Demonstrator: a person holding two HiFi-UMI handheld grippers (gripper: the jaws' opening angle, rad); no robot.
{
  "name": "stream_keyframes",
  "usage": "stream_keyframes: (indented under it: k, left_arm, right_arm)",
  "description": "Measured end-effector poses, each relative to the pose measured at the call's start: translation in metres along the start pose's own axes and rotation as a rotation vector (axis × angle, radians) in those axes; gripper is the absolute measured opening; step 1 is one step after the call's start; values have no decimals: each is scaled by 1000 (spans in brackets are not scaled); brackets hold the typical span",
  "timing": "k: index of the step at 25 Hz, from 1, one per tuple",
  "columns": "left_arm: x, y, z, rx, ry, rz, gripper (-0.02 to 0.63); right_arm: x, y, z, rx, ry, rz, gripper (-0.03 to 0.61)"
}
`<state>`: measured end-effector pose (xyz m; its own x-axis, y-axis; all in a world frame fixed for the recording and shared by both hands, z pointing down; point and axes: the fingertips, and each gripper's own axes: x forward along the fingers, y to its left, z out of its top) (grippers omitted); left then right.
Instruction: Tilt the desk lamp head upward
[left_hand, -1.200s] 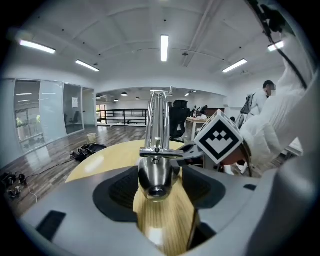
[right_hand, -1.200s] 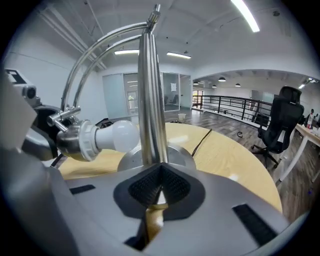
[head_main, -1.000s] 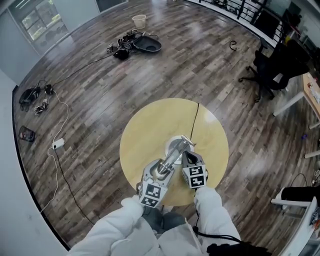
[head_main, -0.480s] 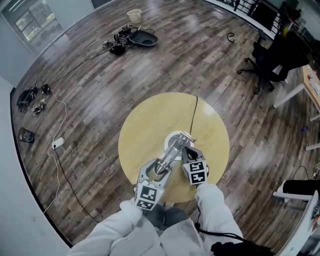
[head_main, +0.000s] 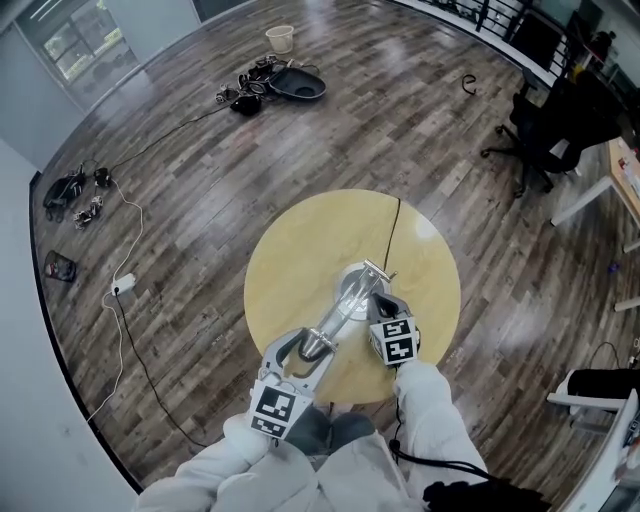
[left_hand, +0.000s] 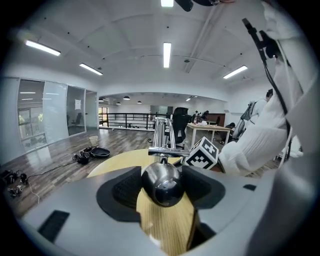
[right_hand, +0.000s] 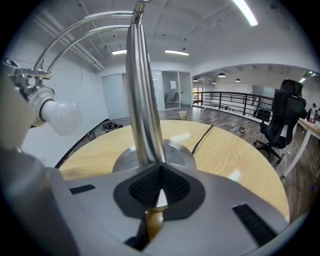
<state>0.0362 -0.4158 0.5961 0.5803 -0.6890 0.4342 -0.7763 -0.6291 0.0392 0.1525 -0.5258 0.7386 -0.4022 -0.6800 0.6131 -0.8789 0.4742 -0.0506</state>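
Observation:
A chrome desk lamp stands on a round yellow table (head_main: 290, 250), its round base (head_main: 352, 283) near the middle. My left gripper (head_main: 312, 345) is shut on the shiny domed lamp head (left_hand: 162, 182), which fills the gap between its black pads. From the right, my right gripper (head_main: 375, 300) is shut on the upright lamp post (right_hand: 142, 100) just above the base (right_hand: 175, 152). The white bulb (right_hand: 60, 116) shows at the left in the right gripper view, out over the table. In the left gripper view the right gripper's marker cube (left_hand: 205, 154) sits beyond the lamp head.
The lamp's black cord (head_main: 390, 235) runs across the table to its far edge. On the wooden floor lie a power strip (head_main: 120, 287) with its cable, a heap of gear (head_main: 270, 85) and a small bucket (head_main: 280, 38). A black office chair (head_main: 545, 140) stands far right.
My left gripper, still holding the lamp head, has drawn back toward the person and to the lower left. The right gripper has stayed on the post.

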Motion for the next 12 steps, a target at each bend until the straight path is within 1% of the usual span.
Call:
stream_keyframes:
  k: [2,7,12]
  left_arm:
    - [-12,-1,11,18,-9,3,256]
    - [-40,-7,44,67,-72,-9,253]
    - [-57,-17,86,162,-105,-30,245]
  right_arm:
    - [0,3,1,-11,5,4,9]
    - [-1,5,0,-25,8,2,9]
    - [-2,5,-1,-28,19,6,9]
